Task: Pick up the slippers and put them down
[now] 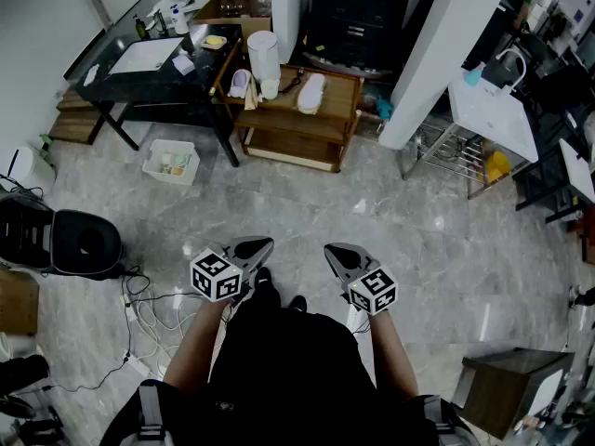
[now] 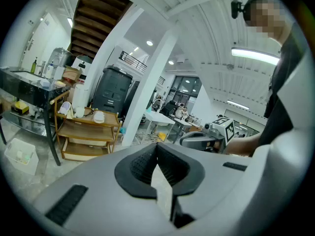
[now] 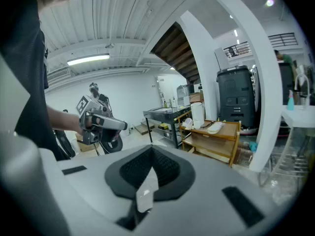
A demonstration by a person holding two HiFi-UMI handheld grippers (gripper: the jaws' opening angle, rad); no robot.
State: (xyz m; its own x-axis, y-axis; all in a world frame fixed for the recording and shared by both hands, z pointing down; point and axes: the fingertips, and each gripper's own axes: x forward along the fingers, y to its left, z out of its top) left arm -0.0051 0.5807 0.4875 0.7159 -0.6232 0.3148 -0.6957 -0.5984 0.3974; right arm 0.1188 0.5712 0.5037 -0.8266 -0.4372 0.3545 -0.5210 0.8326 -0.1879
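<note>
Both the left tongs (image 1: 263, 245) and the right tongs (image 1: 333, 250) were closed on nothing, held side by side close in front of the person's body above the grey floor (image 1: 400, 230). A white slipper (image 1: 311, 92) lay on top of the wooden worktop (image 1: 337, 89) across the room, well apart from both tongs, near a white cylindrical bin (image 1: 263, 56).

Dark clothes, grey grippers

We wore a black top (image 1: 288, 370) and black shoes (image 1: 265, 292), with grey straps (image 1: 149, 413) at the shoulders. Our left gripper (image 1: 263, 245) and right gripper (image 1: 333, 250) had smooth grey shells and black ribbed pads (image 2: 142, 163), and each bore a cube (image 1: 216, 276) of black-and-white square markers.
</note>
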